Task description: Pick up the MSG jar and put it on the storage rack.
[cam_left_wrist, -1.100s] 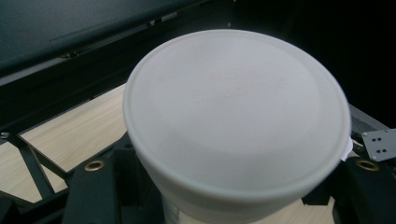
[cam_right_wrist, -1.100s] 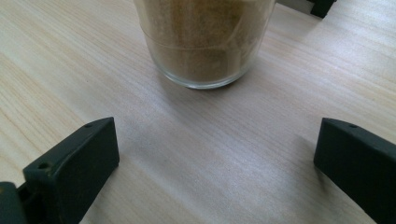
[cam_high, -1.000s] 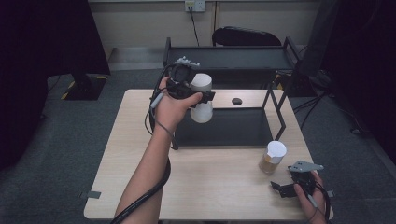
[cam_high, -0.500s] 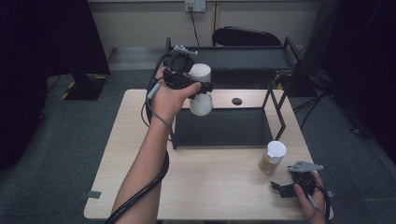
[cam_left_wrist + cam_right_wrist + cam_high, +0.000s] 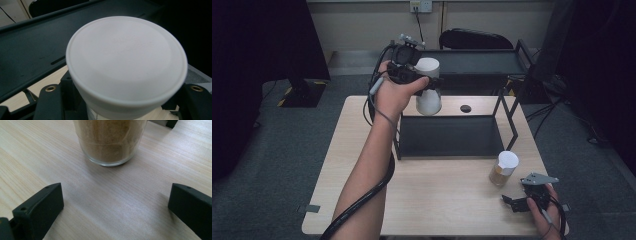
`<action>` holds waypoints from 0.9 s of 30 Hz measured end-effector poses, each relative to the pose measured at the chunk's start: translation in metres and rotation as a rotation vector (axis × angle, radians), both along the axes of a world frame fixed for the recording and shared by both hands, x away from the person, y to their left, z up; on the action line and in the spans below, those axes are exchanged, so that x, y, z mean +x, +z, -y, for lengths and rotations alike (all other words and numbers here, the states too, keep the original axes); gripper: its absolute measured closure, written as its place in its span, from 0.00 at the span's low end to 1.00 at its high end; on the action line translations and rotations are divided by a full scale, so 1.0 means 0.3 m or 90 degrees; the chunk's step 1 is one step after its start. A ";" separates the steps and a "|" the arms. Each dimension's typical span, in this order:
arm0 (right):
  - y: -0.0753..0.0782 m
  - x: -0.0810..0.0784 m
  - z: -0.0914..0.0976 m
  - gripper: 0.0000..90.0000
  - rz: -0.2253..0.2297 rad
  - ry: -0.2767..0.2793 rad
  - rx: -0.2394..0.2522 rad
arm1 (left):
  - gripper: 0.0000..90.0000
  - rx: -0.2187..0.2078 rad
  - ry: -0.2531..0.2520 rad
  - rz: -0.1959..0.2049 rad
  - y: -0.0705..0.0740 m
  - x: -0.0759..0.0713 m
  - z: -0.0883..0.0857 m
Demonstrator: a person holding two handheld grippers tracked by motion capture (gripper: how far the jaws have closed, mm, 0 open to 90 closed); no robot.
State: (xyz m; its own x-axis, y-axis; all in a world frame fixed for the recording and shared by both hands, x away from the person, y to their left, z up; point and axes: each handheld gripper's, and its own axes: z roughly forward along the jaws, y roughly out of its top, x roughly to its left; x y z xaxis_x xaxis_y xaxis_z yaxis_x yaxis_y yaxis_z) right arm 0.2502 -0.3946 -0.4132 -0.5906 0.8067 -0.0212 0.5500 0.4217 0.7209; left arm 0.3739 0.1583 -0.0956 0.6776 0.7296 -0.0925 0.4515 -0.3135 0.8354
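Progress looks abt halfway: left gripper [image 5: 428, 82] is clamped on a white-lidded jar [image 5: 428, 100], held in the air above the far edge of the table [image 5: 362, 165], just beyond the black shelf [image 5: 447, 136] and near the dark cart [image 5: 477, 62] behind. Lid [image 5: 126, 60] faces the left gripper view, jaws pressed on both sides below it. Second jar [image 5: 503, 169], w/ brown contents, stands on the table untouched, right in front of the right gripper [image 5: 516, 202], whose jaws are spread wide w/ nothing between. Left to do, prob: set the lifted jar down, then pick up the other. Room: shelf posts at right and cart rim are close; table's near half is open.
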 end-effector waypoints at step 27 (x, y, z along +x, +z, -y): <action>0.000 -0.009 -0.005 0.00 -0.001 -0.008 0.000 | 0.39 0.003 0.017 0.014 0.144 0.055 0.017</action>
State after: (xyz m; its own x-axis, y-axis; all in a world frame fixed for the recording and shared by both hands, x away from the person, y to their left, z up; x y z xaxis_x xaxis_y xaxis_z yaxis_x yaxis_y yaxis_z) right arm 0.2474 -0.3932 -0.4131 -0.5810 0.8137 -0.0204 0.5558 0.4149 0.7204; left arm 0.3904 0.1531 -0.0525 0.6603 0.7473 -0.0742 0.4404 -0.3053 0.8443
